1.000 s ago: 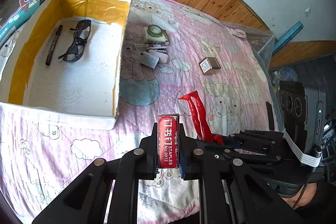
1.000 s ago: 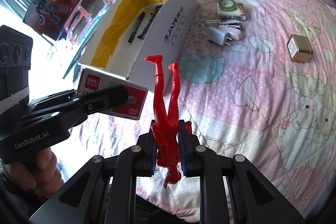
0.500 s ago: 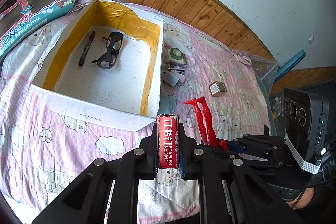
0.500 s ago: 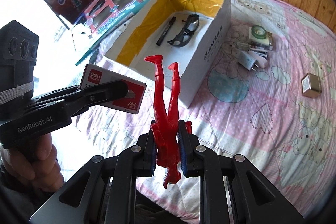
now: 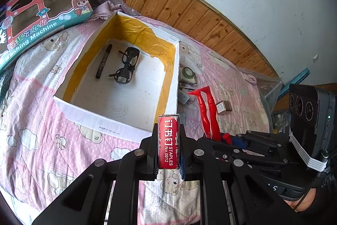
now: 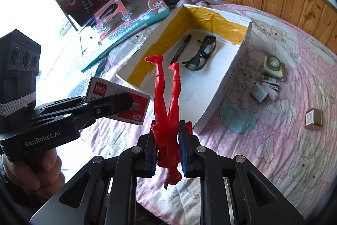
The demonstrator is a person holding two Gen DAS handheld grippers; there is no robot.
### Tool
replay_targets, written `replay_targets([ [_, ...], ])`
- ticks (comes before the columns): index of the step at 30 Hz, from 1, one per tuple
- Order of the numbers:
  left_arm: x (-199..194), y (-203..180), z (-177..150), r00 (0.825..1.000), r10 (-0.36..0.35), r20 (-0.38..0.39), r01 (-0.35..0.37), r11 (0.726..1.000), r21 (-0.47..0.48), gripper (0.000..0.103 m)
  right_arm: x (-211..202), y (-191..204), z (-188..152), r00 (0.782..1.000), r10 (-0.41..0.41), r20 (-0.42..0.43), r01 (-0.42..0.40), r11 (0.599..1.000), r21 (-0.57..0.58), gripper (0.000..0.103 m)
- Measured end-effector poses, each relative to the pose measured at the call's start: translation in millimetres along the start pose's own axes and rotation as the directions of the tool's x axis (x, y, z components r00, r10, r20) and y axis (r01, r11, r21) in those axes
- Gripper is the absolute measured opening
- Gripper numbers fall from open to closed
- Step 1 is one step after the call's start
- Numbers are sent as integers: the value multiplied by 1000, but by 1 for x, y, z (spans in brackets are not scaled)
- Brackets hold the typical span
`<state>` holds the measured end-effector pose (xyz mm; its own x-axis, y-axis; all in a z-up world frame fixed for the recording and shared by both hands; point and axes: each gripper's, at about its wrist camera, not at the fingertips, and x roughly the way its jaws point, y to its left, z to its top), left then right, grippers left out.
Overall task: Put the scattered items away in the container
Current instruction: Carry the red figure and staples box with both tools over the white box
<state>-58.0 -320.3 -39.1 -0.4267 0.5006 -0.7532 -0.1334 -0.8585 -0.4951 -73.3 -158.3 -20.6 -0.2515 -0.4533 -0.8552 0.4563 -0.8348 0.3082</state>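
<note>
Between right tool (image 6: 168, 153) fingers: red figure (image 6: 166, 111).

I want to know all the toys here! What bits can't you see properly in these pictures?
- Red figure: its head and arms, right wrist view, hidden between the right tongs.
- Staple box: most sides, left wrist view, covered by the left tongs.
- Small pile beside the white box: left wrist view, partly behind its wall; too small to name in either view.
- Toy package: cut off by the left edge.
</note>
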Motion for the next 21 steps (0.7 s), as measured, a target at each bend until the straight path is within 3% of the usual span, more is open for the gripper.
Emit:
replay_targets([
  [12, 7, 13, 43, 999, 19, 27, -19, 1000, -19, 15, 15, -5, 36, 1000, -8, 1, 8, 1000, 23, 18],
  [21, 33, 24, 73, 1000, 27, -6, -27, 999, -46, 15, 36, -27, 60, 1000, 8, -11, -7, 994, 106, 18],
])
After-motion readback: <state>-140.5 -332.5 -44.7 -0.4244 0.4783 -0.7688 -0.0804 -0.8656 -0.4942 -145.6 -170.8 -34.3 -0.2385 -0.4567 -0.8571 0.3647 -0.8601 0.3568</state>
